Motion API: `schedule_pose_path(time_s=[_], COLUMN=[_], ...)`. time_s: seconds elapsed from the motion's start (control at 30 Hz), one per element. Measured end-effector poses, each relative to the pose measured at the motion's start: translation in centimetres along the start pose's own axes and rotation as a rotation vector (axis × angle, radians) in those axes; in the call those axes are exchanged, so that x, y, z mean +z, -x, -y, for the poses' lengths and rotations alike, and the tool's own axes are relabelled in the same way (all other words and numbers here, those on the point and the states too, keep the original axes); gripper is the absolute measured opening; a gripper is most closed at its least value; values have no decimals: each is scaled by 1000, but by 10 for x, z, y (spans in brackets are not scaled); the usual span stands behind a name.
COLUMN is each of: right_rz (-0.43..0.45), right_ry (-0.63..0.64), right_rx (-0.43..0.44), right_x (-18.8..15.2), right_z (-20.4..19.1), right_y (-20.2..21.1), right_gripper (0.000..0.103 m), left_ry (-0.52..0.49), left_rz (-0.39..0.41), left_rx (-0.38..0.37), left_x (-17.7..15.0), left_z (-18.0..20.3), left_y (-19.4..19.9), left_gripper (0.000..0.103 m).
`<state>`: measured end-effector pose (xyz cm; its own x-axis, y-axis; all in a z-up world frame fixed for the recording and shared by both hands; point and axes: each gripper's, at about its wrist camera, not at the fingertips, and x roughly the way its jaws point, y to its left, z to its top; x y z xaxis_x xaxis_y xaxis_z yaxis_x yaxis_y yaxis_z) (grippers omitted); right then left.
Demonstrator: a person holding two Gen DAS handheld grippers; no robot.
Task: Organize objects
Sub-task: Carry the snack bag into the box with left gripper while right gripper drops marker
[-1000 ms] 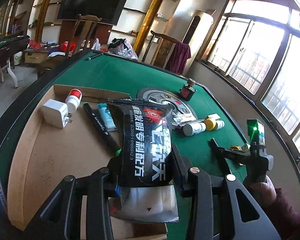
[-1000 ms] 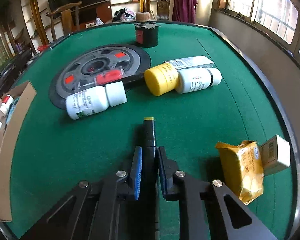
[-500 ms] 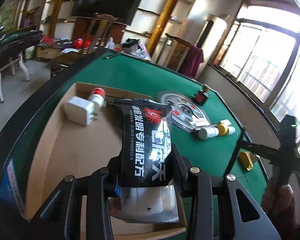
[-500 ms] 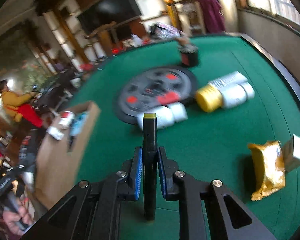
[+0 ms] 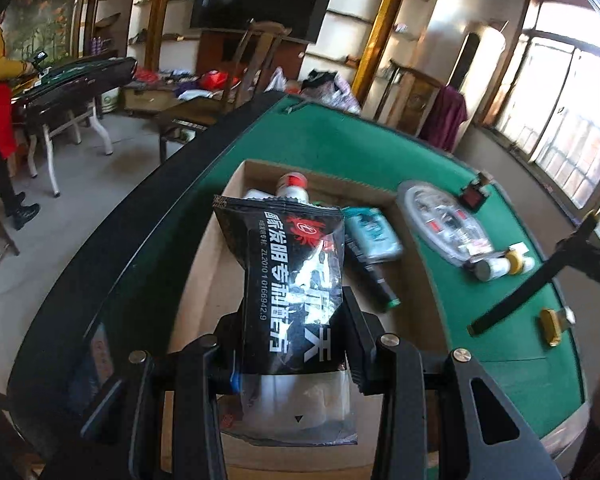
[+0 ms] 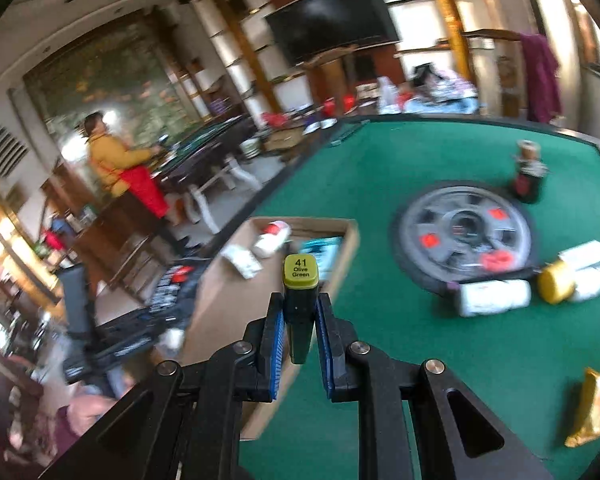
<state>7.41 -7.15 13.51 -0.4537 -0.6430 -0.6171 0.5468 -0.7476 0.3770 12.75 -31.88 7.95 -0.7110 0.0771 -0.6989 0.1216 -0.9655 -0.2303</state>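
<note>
Right tool (image 6: 298, 322), now raised beside the box rim (image 6: 350, 248), clamped on marker (image 6: 300, 300); left tool (image 5: 292, 336) gripping pouch (image 5: 294, 280).

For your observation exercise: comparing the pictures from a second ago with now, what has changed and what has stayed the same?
The right tongs lifted the marker off the green table and swung it toward the cardboard box. The left tongs still grip the black packet over the box. The bottles remain on the table.

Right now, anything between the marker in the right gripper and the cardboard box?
Nothing visible. The marker, clamped in the right gripper, is above green felt with the cardboard box just beyond it, open-topped. The left gripper holds a black packet over the box's near end.
</note>
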Motion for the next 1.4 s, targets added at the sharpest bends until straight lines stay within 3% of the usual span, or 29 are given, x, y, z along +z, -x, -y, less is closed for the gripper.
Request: schedule_pose_path(time_s=[0.13,0.23,0.47,0.67,0.73,0.8,0.93,1.0,1.07,1.27,1.4], right_rz=[-113,-194,-279,-366,-383,-395,-365,-329,-273,-117,45], right_ry=[10,16,-8,12,8,4,-31,-45,-34,68,36], right_rx=[98,99,52,-20,-26,-18,-17,-30,-60,-252,-361], right_x=[7,9,32,35,34,34,39,43,47,42,35], right_z=[-20,-28,-30,-27,-26,-24,-13,-8,-5,-2,11], right_y=[-41,-86,-172,-228,-240,-248,-235,-216,-191,-116,-64], right_gripper=[17,17,18,17,17,18,26,47,58,76,91], left_ry=[-12,-22,-55,-24,-15,-6,18,43,58,95,66], left_rz=[-57,-94,-138,-152,-135,-134,-115,-94,-71,30,101], left_rx=[28,50,107,75,63,57,27,3,-15,-48,-30], left_x=[2,4,10,8,9,10,12,13,14,15,12], left_z=[-5,-8,-8,-13,-15,-17,-20,-22,-21,-3,28], left_y=[-16,-29,-52,-62,-61,-62,-59,-52,-44,-6,21], left_gripper=[38,38,38,39,44,59,62,63,65,75,78])
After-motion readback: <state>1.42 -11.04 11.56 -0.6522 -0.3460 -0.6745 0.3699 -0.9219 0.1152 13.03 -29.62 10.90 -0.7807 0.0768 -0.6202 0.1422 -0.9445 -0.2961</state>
